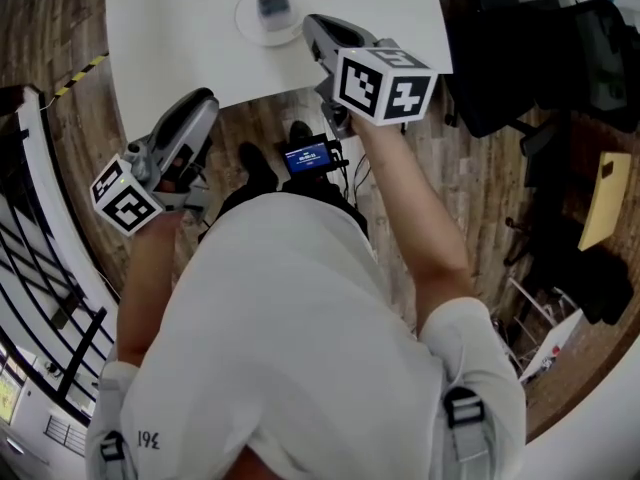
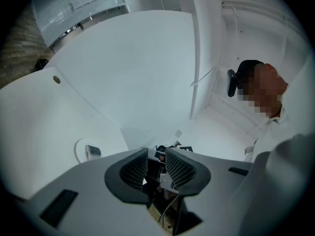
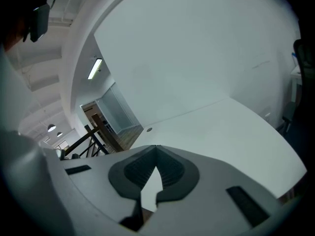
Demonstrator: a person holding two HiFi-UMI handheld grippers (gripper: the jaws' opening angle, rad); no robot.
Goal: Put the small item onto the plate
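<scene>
A small grey block (image 1: pixel 272 5) lies on a round white plate (image 1: pixel 252 23) near the front edge of the white table (image 1: pixel 170 28). My right gripper (image 1: pixel 310 23) hovers just right of the plate, its jaws shut with nothing between them; in the right gripper view the tips (image 3: pixel 156 149) meet over bare table. My left gripper (image 1: pixel 205 98) hangs off the table's front edge, lower left of the plate. In the left gripper view its jaws (image 2: pixel 156 157) stand a little apart and empty, with the block (image 2: pixel 92 152) and plate (image 2: pixel 78 149) to their left.
A device with a lit blue screen (image 1: pixel 308 156) and cables sit on the wood floor below the table edge. Dark chairs and bags (image 1: pixel 520 58) crowd the right side. A black railing (image 1: pixel 40 268) runs along the left. Another person (image 2: pixel 290 122) stands beyond the table.
</scene>
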